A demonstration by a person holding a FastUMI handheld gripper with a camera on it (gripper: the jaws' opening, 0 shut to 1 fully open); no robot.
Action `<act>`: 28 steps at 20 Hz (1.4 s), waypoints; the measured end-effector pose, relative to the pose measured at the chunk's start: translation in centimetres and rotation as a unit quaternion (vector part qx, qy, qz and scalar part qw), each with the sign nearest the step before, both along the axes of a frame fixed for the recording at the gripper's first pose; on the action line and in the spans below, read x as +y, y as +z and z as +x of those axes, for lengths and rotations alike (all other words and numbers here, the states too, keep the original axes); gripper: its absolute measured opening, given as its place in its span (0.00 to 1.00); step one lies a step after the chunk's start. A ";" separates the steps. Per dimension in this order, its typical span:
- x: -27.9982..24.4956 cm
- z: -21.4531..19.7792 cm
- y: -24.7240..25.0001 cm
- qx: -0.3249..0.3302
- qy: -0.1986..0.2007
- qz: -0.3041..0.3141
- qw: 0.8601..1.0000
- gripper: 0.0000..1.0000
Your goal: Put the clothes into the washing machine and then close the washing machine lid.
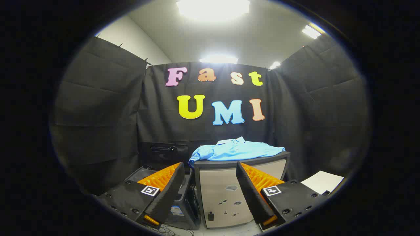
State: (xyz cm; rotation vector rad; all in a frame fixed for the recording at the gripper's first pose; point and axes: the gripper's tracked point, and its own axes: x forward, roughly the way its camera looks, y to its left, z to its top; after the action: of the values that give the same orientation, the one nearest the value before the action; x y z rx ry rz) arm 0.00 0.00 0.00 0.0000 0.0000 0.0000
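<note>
Polo shirt (234, 150) lies on the cabinet (226, 193) beyond my wide-open, empty gripper (210, 177); I'd pinch bunched fabric, avoiding the hard edge.

Ribbed jaws — square tag markers, screws on black mounts.

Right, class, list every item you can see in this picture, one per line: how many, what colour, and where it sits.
polo shirt: one, light blue, draped over the top of the cabinet, beyond the fingers.
cabinet: one, pale grey front with a dark top, just ahead between the fingers.
washing machine: one, dark, beside the cabinet behind one finger, lid raised.
white sheet: one, lying flat beyond the other finger.
ceiling lights: several, white, overhead.
gripper: one, fingers spread open, holding nothing.
</note>
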 end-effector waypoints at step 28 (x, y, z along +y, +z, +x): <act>-1.5 0.6 3.3 -0.017 -0.013 -0.011 1.000 0.98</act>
State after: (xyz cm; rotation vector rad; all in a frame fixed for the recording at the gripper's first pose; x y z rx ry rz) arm 0.57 -1.54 3.25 -0.0214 -0.0331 -0.0264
